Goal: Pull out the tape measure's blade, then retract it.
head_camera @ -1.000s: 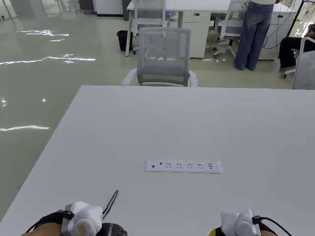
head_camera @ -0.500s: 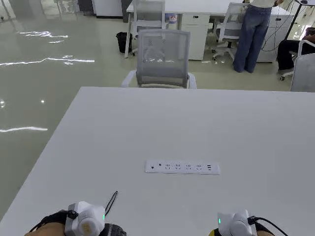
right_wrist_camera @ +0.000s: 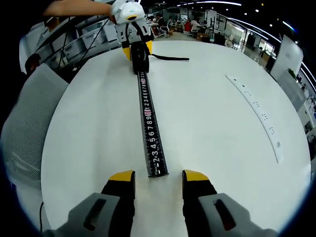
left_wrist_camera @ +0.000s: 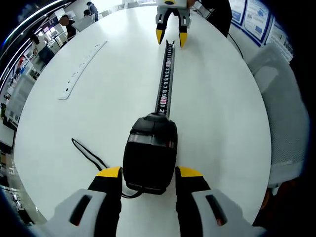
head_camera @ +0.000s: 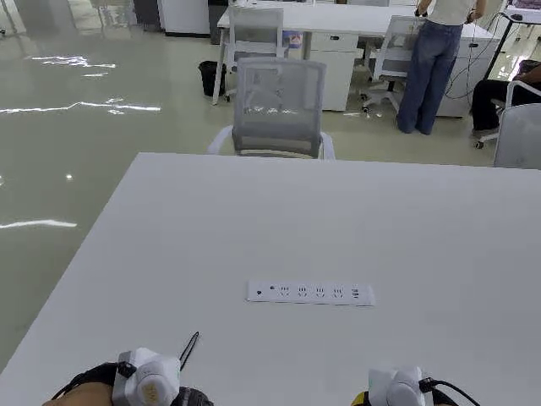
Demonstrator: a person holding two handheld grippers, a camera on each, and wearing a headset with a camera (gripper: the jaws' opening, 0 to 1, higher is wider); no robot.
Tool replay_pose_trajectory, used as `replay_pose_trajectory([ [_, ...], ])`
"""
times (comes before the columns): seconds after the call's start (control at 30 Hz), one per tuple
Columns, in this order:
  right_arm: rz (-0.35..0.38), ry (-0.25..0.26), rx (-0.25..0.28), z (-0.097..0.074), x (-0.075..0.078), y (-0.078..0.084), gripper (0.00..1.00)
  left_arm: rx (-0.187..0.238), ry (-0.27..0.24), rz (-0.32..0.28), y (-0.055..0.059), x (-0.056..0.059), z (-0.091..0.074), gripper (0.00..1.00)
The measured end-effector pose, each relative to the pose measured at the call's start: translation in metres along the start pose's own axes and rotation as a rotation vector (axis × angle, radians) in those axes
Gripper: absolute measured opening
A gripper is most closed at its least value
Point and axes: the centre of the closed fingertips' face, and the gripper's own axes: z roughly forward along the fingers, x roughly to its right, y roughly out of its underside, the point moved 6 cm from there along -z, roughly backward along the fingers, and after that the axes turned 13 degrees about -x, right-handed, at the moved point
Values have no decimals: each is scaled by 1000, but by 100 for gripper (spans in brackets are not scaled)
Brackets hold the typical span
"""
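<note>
We noted left gripper [left_wrist_camera: 149, 173] clamping tape measure case [left_wrist_camera: 150, 148] as anchor; blade [right_wrist_camera: 148, 118] extended rightward, right gripper [right_wrist_camera: 159, 176] gaping at tip.

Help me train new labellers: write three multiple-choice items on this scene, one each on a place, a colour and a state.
1. Where is the tape measure case? A) between the left gripper's jaws B) on the floor C) on a shelf
2. What colour is the case? A) red B) black C) white
3. What state is the blade in? A) fully retracted B) coiled up C) pulled out flat along the table
Answers: A, yellow-tipped jaws flank it; B, its shell is black; C, the numbered blade reaches the open right gripper.
</note>
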Motion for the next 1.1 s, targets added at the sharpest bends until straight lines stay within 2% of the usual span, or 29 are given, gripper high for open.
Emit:
replay_pose_trajectory([
  [0.07, 5, 3, -2, -1, -1, 4, 39, 8, -7, -25, 1, -2, -5, 45],
  [0.2, 24, 13, -9, -7, -5, 7, 41, 19, -14, -39, 7, 0, -10, 47],
  [0.4, 52, 35, -10, -15, -17, 7, 45, 49, 1, -102, 15, 16, -18, 53],
  [0.7, 110, 75, -20, -27, -36, 9, 53, 76, -19, -178, 27, 34, -34, 60],
  [0.77, 132, 86, -3, -32, -41, 10, 55, 95, -26, -221, 30, 38, -38, 61],
  [0.9, 168, 117, 14, -40, -48, 11, 60, 110, -40, -258, 36, 47, -42, 64],
  [1.0, 210, 143, 47, -50, -55, 11, 63, 141, -66, -315, 38, 54, -48, 67],
  [1.1, 230, 195, 77, -57, -60, 11, 67, 169, -80, -366, 38, 62, -53, 69],
])
